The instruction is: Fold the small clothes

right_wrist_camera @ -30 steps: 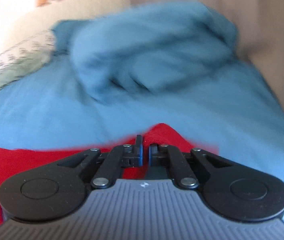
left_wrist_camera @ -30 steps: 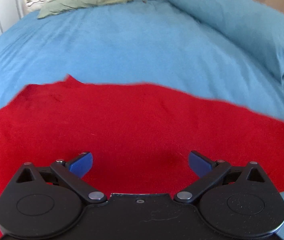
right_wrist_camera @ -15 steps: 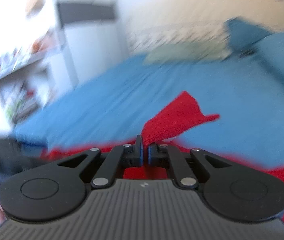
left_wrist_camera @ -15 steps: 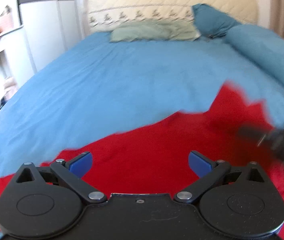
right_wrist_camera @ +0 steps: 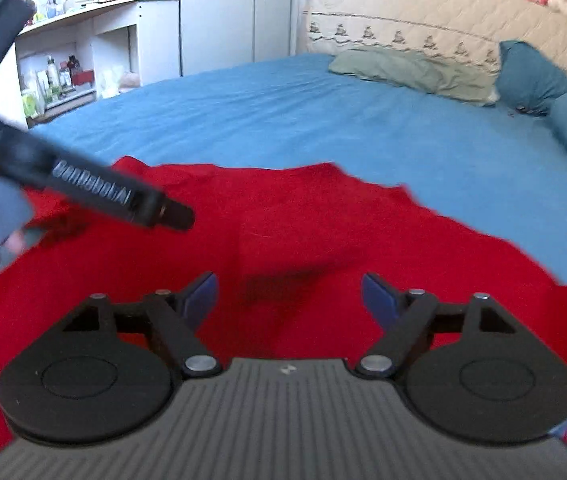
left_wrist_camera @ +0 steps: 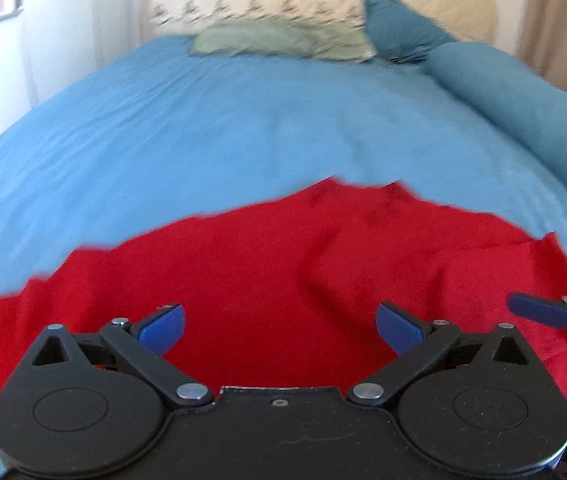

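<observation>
Across the near part of the blue bedspread [right_wrist_camera: 283,120] lay the red garment [right_wrist_camera: 323,232], roughly spread, with a raised crease [left_wrist_camera: 315,276] and rumpled edges toward the right side. Above it hovered the left gripper [left_wrist_camera: 281,326], fingers spread wide, nothing between them. Likewise the right gripper [right_wrist_camera: 289,294]: parted wide, empty, held over the middle of the cloth. Seemed an in-between step of the folding, neither tong gripping fabric, one flap apparently lying over the body already. Called next for picking an edge or corner, closing on one layer only, and carrying it over without dragging the rest. Worth smoothing that crease first. Beyond, a green pillow [right_wrist_camera: 411,68] near the headboard [right_wrist_camera: 423,8], well apart.
</observation>
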A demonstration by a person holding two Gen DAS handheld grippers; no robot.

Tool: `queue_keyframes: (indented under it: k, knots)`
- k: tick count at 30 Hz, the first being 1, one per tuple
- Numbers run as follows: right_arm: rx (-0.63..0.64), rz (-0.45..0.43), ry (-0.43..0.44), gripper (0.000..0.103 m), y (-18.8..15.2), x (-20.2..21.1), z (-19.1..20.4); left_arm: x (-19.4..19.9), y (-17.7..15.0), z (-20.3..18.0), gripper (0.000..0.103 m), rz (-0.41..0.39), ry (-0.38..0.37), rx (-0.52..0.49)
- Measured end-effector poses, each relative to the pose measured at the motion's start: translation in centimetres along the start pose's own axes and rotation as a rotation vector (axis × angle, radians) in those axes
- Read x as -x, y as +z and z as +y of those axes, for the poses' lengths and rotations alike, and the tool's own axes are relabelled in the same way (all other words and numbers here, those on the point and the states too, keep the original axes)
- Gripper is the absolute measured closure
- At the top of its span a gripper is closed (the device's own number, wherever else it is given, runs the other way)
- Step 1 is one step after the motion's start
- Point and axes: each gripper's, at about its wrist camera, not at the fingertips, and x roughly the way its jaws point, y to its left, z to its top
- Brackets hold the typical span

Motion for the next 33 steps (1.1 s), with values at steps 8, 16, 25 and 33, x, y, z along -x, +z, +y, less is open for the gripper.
queue_keyframes:
  k: [8,16,25,33]
  knots:
    - [-0.036,0.003,-0.167,0.008,-4.1,6.6,-5.9,-4.0,0.5,-7.5,0.027,0.051,-0.058,-0.197]
    - [-0.153,0.043,-0.206,0.008,-7.4,9.0,-9.1,-5.7,0.8,-6.5,0.09,0.056,-0.067,-0.141]
    - [-0.188,0.082,-0.223,0.008,-7.8,7.6,-9.2,-1.5,-1.7,2.0,0.086,-0.019,-0.087,0.227]
    - [-0.185,0.11,-0.27,0.008,-8.1,6.5,-9.5,-1.8,-3.6,3.0,0.042,-0.031,-0.167,0.311]
